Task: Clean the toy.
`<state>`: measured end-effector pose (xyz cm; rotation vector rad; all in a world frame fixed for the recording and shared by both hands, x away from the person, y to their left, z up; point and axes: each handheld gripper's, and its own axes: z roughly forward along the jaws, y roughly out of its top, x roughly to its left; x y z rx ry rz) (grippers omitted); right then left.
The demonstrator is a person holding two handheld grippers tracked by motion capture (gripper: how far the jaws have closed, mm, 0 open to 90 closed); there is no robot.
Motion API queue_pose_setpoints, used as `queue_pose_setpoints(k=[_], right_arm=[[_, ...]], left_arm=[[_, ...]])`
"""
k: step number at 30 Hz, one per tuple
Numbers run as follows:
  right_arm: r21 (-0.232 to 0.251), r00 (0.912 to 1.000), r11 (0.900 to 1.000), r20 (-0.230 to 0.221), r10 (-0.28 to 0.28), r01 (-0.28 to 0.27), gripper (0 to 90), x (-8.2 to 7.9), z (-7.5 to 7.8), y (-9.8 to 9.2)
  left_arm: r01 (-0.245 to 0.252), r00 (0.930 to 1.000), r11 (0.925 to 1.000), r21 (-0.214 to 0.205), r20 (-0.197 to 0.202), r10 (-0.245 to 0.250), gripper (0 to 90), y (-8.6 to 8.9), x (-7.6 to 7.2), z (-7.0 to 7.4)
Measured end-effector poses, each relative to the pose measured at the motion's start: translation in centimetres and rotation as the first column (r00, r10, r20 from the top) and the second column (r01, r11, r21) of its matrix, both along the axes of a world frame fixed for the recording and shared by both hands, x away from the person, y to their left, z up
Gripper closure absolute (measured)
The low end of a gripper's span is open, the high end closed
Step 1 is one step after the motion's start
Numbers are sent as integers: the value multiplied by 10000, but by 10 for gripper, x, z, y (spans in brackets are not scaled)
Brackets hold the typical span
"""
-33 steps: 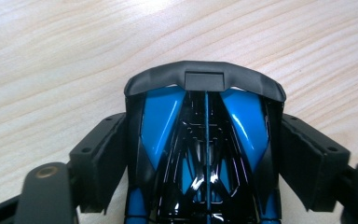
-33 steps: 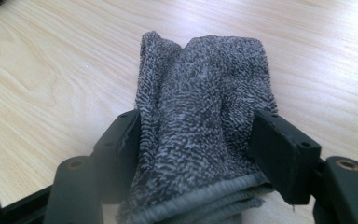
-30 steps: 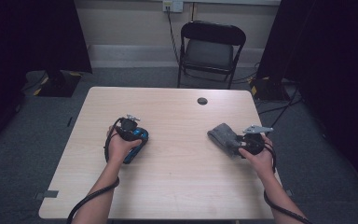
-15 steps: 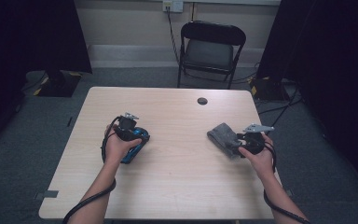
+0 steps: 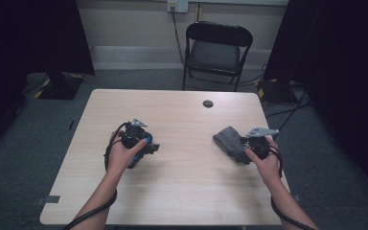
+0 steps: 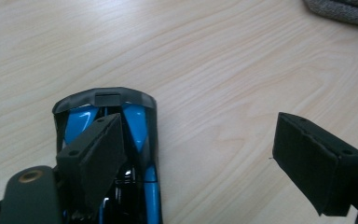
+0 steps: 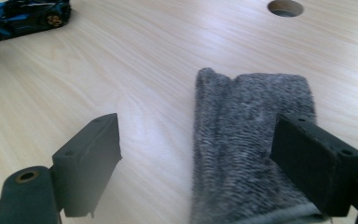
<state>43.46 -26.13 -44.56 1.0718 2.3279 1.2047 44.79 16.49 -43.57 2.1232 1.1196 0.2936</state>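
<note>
Closest to the person, both forearms come in over the near edge of the worktop (image 5: 182, 201), one gripper in each hand.

The left gripper (image 5: 141, 143) sits over the blue and black toy car (image 6: 114, 140), well to the left of the grey cloth. Its jaws have just been opening and now stand about as wide as they go. In the left gripper view one jaw hangs over the car's roof and the other is out over bare wood on the far side, so nothing is pinched. The car rests on the worktop on its wheels. In that view its long axis runs away from the camera, with the dark rounded end pointing ahead. I can't tell if that's the nose or the tail.

The right gripper (image 5: 249, 146) is at the near right end of the grey cloth (image 7: 247, 140). Its jaws have just been opening too and are spread wide. The cloth lies between them, one jaw over its right edge and the other off to its left over wood, neither one squeezing it. It's a folded knit strip, lying flat, long axis running away from the gripper toward the far side.

Beyond the cloth there's a round hole (image 5: 208, 103) in the worktop. Farther back, past the far edge, stands a black folding chair (image 5: 215, 50).

No readable brand or writing anywhere.
</note>
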Motion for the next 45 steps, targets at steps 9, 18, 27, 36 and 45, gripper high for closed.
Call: queue_pose_setpoints(k=[9, 18, 27, 36, 45], right_arm=[[-103, 9980, 9981, 174, 607, -606, 148, -9, 5, 19], [-166, 9927, 9926, 87, 1204, -1202, 149, -15, 4, 36], [-239, 9833, 9831, 23, 1818, -1817, 149, -23, 4, 55], [-223, 9712, 9710, -143, 2378, -2381, 151, -32, 0, 71], [-398, 9551, 9548, -450, 2928, -2946, 152, -43, -12, 85]], left_arm=[[797, 9968, 9968, -40, 105, -797, 165, -10, -19, 2], [1358, 9904, 9903, -301, -209, -1365, 168, -18, -32, -2], [1797, 9833, 9828, -427, -208, -1807, 168, -26, -45, -8], [2387, 9705, 9703, -399, -249, -2398, 167, -36, -58, -17], [3076, 9500, 9511, -279, -475, -3086, 167, -49, -71, -33]])
